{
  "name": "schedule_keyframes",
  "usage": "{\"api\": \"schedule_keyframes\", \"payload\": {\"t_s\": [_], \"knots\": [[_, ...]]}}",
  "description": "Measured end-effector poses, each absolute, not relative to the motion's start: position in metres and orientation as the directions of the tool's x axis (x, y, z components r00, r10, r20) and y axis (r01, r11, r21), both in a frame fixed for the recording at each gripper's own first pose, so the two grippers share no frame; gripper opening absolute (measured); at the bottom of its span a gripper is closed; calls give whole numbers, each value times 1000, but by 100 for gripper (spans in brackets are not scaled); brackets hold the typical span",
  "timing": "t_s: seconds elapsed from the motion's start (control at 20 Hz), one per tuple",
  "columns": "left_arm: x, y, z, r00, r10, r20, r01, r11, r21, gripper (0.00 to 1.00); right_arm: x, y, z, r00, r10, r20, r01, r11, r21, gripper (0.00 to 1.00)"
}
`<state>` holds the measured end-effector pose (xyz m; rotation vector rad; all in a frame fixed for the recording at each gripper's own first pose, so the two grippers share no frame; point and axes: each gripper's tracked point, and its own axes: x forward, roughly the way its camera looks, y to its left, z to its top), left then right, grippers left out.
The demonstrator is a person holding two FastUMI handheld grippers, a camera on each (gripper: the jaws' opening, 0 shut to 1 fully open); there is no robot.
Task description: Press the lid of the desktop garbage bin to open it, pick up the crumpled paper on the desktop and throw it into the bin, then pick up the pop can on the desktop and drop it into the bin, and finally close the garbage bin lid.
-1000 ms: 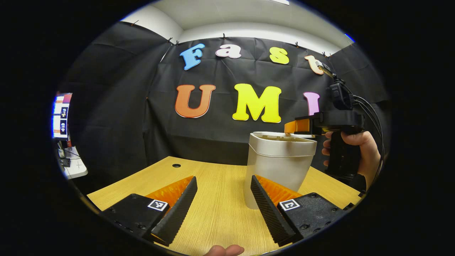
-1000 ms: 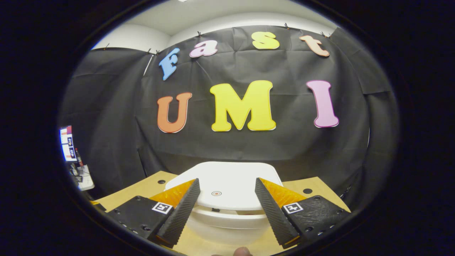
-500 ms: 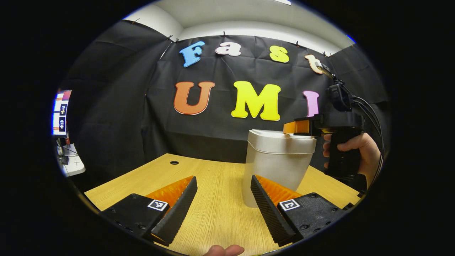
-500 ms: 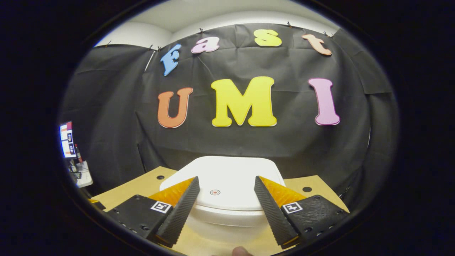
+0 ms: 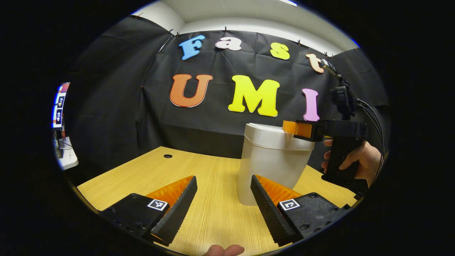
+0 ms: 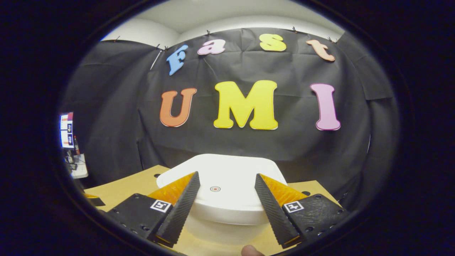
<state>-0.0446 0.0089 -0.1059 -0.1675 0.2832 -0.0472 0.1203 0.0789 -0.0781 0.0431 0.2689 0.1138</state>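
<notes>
The garbage bin (image 5: 272, 161) stands right of centre on the worktop (image 5: 209, 177) with its lid (image 6: 222, 183) down flat, which suggests the closing press is about done. The right gripper (image 6: 227, 202) sits at the lid's near edge at the bottom of the right gripper view, jaws wide apart and holding nothing, while the left gripper (image 5: 222, 202) hangs low beside the bin, equally spread and empty. Whether the right fingertips actually touch the lid is hard to judge; the bin's contents are hidden.
</notes>
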Motion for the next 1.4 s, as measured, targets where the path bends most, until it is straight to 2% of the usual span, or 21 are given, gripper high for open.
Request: {"api": "schedule_keyframes", "payload": {"t_s": [0.55, 0.8, 1.1, 1.4], "knots": [[-33, 13, -77, 976, -1, -220, -19, 996, -88, 98, 105, 71, -61, 986, 79, -148, -68, 995, 79, 95], [-24, 3, -59, 987, 21, -162, -30, 998, -52, 98, 57, 53, -76, 995, 40, -94, -33, 996, 79, 95], [-24, -14, -51, 993, 20, -114, -24, 999, -31, 98, 7, 17, -95, 996, -37, -85, 45, 995, 87, 96], [-35, -28, -65, 993, 12, -114, -15, 1000, -26, 97, -22, 8, -97, 999, -44, -29, 44, 999, 23, 95]]}}
